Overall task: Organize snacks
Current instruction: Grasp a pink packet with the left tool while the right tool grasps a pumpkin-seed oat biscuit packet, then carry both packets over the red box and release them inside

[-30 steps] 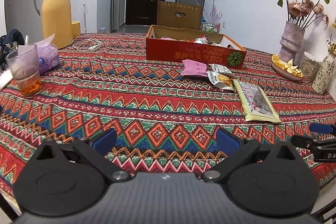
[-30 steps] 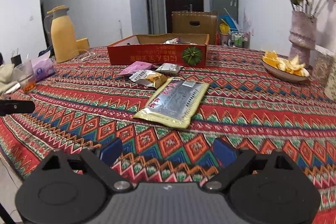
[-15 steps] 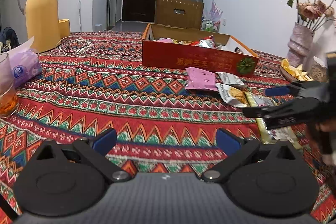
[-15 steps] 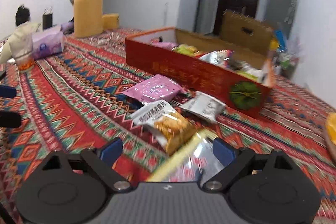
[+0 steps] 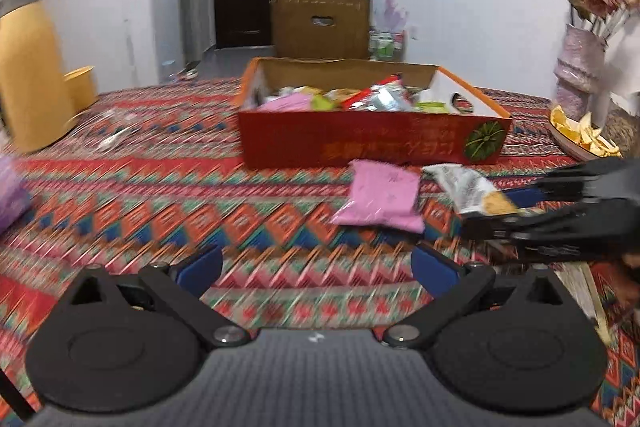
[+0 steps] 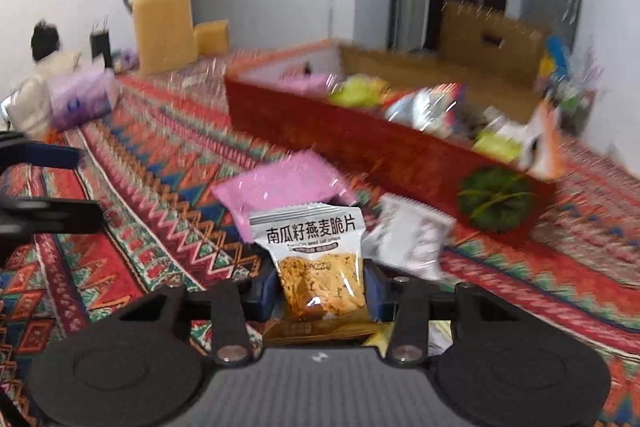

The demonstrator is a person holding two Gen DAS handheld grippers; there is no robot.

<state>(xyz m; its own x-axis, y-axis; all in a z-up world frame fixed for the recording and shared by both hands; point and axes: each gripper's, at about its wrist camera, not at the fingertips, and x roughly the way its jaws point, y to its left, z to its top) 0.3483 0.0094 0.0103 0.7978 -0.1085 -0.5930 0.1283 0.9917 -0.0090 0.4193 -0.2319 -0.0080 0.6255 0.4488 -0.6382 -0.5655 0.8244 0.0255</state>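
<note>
The right gripper (image 6: 323,287) is closing on a white-and-orange snack packet (image 6: 316,259), its blue pads pressed against both sides of the packet's lower half just above the patterned counter (image 6: 160,195). Behind it lie a pink packet (image 6: 280,187) and a small white packet (image 6: 412,243), both near the front wall of the red box (image 6: 360,151) holding other snacks. The left gripper (image 5: 316,263) hangs wide open over the counter with nothing between its fingers.
</note>
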